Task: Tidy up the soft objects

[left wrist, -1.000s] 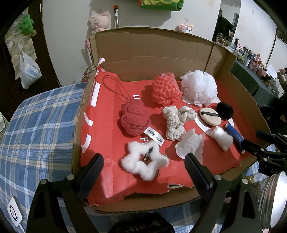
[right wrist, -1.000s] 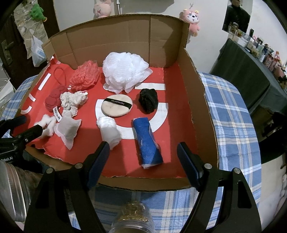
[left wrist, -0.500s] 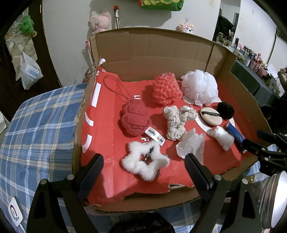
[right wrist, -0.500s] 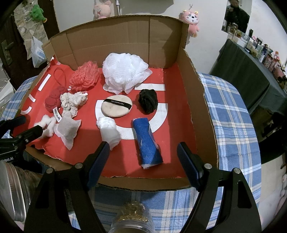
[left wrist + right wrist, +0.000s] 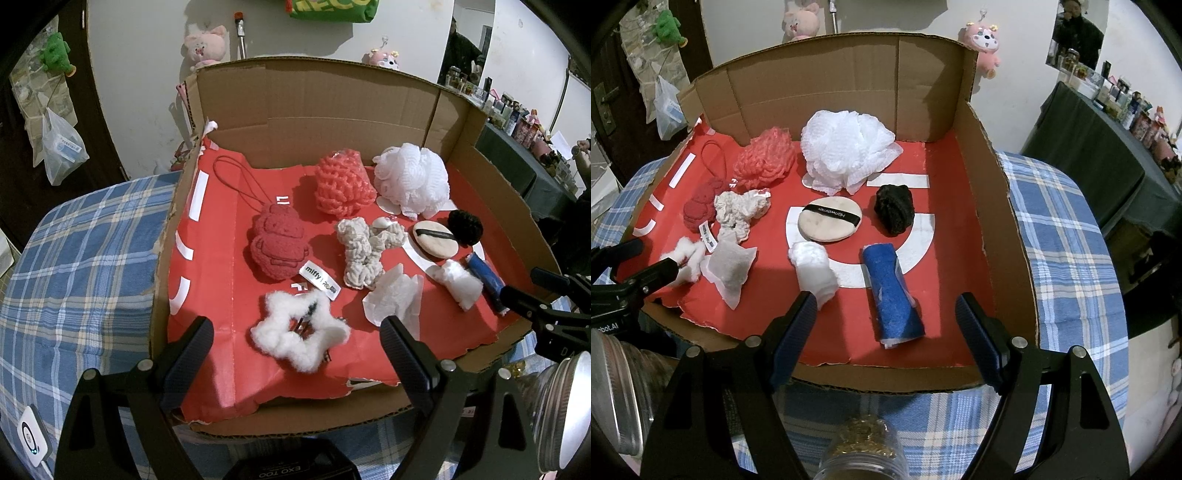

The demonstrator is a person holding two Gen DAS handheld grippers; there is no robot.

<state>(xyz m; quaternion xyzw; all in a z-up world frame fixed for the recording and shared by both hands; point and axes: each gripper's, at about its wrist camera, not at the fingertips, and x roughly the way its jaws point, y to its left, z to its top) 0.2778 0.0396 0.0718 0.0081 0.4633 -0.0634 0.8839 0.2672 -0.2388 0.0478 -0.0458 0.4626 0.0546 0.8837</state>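
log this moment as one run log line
left gripper: open, empty | right gripper: open, empty | nearest left: fluffy white star scrunchie | nearest right: rolled blue cloth

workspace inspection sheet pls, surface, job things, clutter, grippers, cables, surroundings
surface: cardboard box lined with red paper, on a blue plaid cloth.
job's things: white mesh pouf, coral pouf, powder puff, black scrunchie, blue roll, white star scrunchie, all lying apart.
clutter: glass jar below the box.
grippers: left hand-held gripper open, empty; right hand-held gripper open, empty.
cables: nothing seen.
surroundings: plush toys on the wall, crowded side table.
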